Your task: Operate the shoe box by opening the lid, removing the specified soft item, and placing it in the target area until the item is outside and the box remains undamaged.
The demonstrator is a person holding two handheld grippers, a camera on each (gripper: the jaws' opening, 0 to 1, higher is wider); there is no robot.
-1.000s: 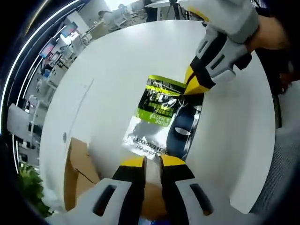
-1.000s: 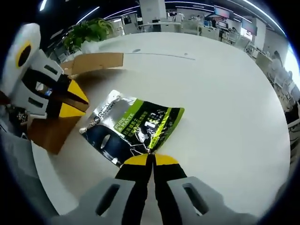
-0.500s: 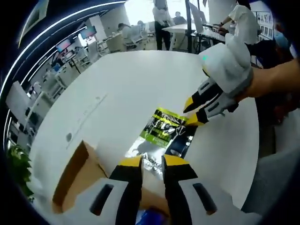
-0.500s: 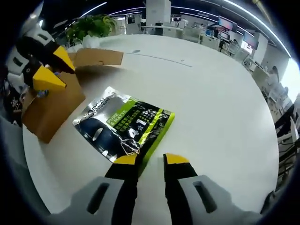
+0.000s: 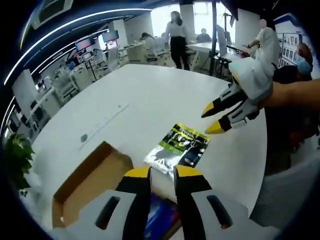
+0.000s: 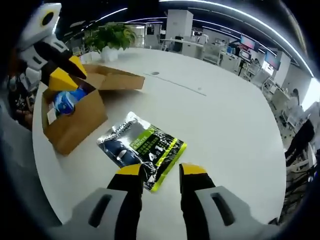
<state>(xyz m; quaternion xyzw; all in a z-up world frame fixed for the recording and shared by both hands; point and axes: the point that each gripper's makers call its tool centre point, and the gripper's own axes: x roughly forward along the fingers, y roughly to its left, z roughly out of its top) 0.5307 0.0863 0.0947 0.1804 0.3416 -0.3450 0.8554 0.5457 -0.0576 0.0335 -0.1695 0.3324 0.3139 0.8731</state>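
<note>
The cardboard shoe box (image 5: 87, 187) stands open on the white table, its flap folded out, with a blue item (image 5: 159, 220) inside. A silver, green and black soft pouch (image 5: 178, 146) lies flat on the table beside the box. My left gripper (image 5: 163, 174) hovers open above the box's near edge. In the right gripper view the pouch (image 6: 142, 149) lies just beyond my open right gripper (image 6: 161, 171), not touching it. The box (image 6: 75, 120) with the blue item (image 6: 66, 100) sits to the left there. The right gripper (image 5: 214, 119) hangs open over the pouch's far side.
The round white table (image 6: 225, 115) has bare surface beyond the pouch. A potted plant (image 6: 112, 36) stands at the table's far edge behind the box. The left gripper (image 6: 67, 75) hangs over the box. People stand among office desks (image 5: 175, 35) in the background.
My right gripper has opened and let go of the pouch, which now lies flat on the table. Both grippers have pulled back and up, away from the pouch.
</note>
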